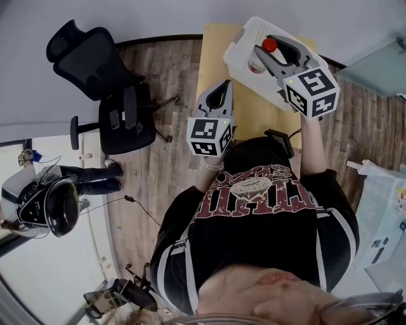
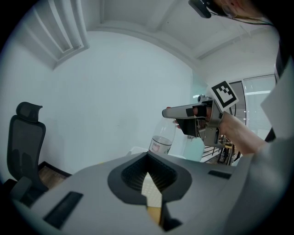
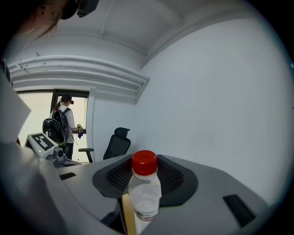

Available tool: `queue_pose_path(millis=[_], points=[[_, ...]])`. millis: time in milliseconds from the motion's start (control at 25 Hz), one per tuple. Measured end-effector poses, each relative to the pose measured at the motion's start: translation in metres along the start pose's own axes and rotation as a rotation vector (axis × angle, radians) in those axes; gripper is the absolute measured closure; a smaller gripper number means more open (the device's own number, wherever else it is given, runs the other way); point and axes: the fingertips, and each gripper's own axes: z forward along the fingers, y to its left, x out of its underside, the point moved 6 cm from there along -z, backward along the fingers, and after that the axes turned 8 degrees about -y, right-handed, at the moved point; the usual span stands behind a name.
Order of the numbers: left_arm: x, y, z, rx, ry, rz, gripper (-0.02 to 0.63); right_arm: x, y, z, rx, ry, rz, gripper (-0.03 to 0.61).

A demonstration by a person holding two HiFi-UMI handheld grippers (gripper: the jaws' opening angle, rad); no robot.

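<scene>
From my remote seat I see a pale wall (image 1: 127, 16) and a wood-plank floor (image 1: 158, 146). A tan table (image 1: 212, 63) is pushed against that wall. A black office chair (image 1: 104, 76) stands on the floor to its left, and another person (image 1: 38, 190) with a backpack stands well apart by a bright doorway. A white tray (image 1: 244, 38) lies at the far end of the table. The wearer's black shirt carries dark red lettering, but it is upside down to me and I cannot read it. The left gripper (image 1: 225, 86) hovers over the near edge of the table with its jaws pressed together and nothing between them. The right gripper (image 1: 274, 54) is over the tray, its jaws pinching a clear plastic bottle (image 1: 256, 63) near the neck. I cannot tell whether the bottle's base rests on the tray. Its red cap (image 3: 144, 163) stands clear above the jaws. The label (image 2: 161, 146) has a reddish band, with print too small to read.
</scene>
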Motion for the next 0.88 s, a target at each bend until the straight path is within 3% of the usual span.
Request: queue_pose_path(millis=[880], points=[[-0.004,0.024,-0.024,-0.088,-0.018,-0.009,0.566,-0.015,0.047,0.032,-0.172,-0.024,0.008,0.408]])
